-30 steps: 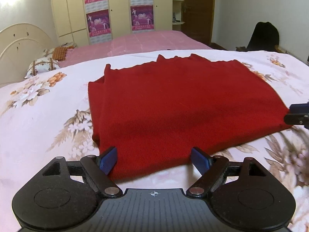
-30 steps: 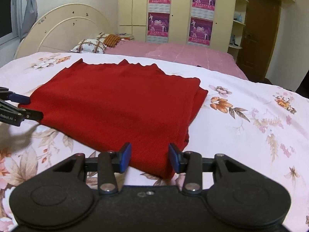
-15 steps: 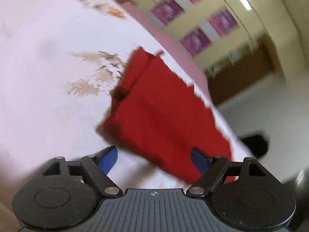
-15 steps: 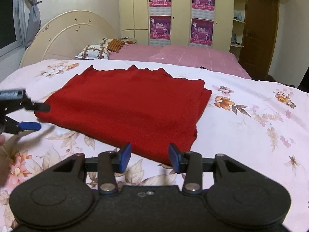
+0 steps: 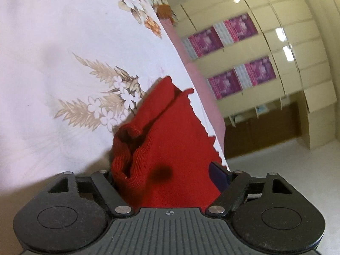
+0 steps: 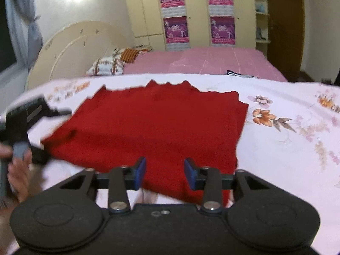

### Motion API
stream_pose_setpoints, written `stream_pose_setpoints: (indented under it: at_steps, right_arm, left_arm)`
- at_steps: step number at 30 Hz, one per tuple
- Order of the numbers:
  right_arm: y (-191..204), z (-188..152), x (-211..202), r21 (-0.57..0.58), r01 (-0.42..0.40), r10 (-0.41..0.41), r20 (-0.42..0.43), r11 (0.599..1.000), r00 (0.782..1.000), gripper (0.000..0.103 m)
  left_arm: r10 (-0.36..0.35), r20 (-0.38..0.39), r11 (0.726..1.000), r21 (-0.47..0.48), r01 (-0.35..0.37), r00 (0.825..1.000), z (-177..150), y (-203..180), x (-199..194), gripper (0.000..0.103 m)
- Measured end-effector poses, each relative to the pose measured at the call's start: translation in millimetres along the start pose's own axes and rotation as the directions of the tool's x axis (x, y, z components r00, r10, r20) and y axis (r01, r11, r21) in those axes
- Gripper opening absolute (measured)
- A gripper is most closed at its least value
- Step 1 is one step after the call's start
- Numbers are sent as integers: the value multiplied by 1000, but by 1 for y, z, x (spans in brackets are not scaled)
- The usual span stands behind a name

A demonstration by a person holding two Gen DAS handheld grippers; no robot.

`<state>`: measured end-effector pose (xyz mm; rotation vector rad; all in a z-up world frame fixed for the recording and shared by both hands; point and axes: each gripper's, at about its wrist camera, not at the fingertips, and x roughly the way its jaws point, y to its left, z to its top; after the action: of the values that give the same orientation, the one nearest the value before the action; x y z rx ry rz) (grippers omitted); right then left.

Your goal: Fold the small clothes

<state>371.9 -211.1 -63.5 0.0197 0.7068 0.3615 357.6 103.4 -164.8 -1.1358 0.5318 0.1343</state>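
L tongs [image 5: 167,176] now rolled sideways, red cloth [image 5: 170,140] corner between jaws

A folded red knit garment [image 6: 161,123] lies flat, its left corner bunched.

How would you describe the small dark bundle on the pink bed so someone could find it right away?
Look past the white floral bedspread and the red garment to the pink bed by the wardrobe. Near its front right edge lies a small dark bundle with pale stripes, the only dark thing on that pink cover, far from the pillows.
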Motion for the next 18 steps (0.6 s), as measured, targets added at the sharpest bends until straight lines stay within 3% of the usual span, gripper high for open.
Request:
stream_pose_setpoints:
  at_steps: [3, 7, 10, 12, 18]
  right_arm:
    - [1, 9, 15, 55, -6, 6, -1, 998, 1000, 17]
    - [11, 13, 29, 57, -42, 43, -12, 997, 999, 18]
    - [17, 12, 36, 43, -49, 50, -23, 998, 998, 20]
    - [17, 12, 41, 52, -53, 55, -34, 997, 998, 20]
    - [17, 25, 59, 72, -64, 67, -35, 995, 997, 16]
  left_arm:
    - [13, 26, 999, -40, -12, 1000, -17, -3, -6, 79]
    - [33, 59, 999, 26, -35, 998, -35, -10, -7, 74]
    - [57, 80, 998, -44, -54, 995, -24, -1, 0, 49]
    - [87, 87, 994, -75, -81, 992, -23, 7, 5, 21]
    - [57, 85, 993, -110, -48, 995, -23, 16, 19, 17]
